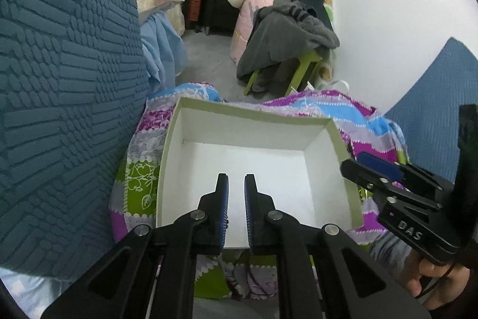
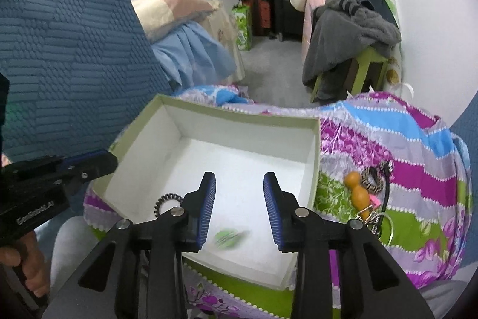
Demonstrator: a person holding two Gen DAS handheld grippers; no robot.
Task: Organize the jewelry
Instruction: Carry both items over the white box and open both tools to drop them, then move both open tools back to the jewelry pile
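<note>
The patchwork cloth (image 2: pixel 388 145) covers the surface, and on it sits the open white box (image 2: pixel 167 121), the landmark for everything else. Both grippers hang over the box's near edge, pointing down into it. The right gripper (image 2: pixel 239 199) has its jaws spread with nothing between the pads; a blurred green piece (image 2: pixel 228 238) shows on or just above the box floor below them, its shape too smeared to name. A dark coiled band (image 2: pixel 167 199) lies inside the box by its left wall in the right wrist view, partly hidden behind the gripper's linkage. The left gripper (image 1: pixel 236 199) has its jaws nearly together, a narrow empty gap between them, over bare box floor.

The remaining jewelry pile (image 2: pixel 367 193) lies on the cloth just outside the box's right wall: an orange gourd-shaped pendant (image 2: pixel 355 187), long axis running toward the camera, a patterned ring-shaped piece (image 2: pixel 373 178) and metal rings (image 2: pixel 388 229). It sits to the right of the right gripper's jaws, so the right hand is probably the nearer one for the next pick.
</note>
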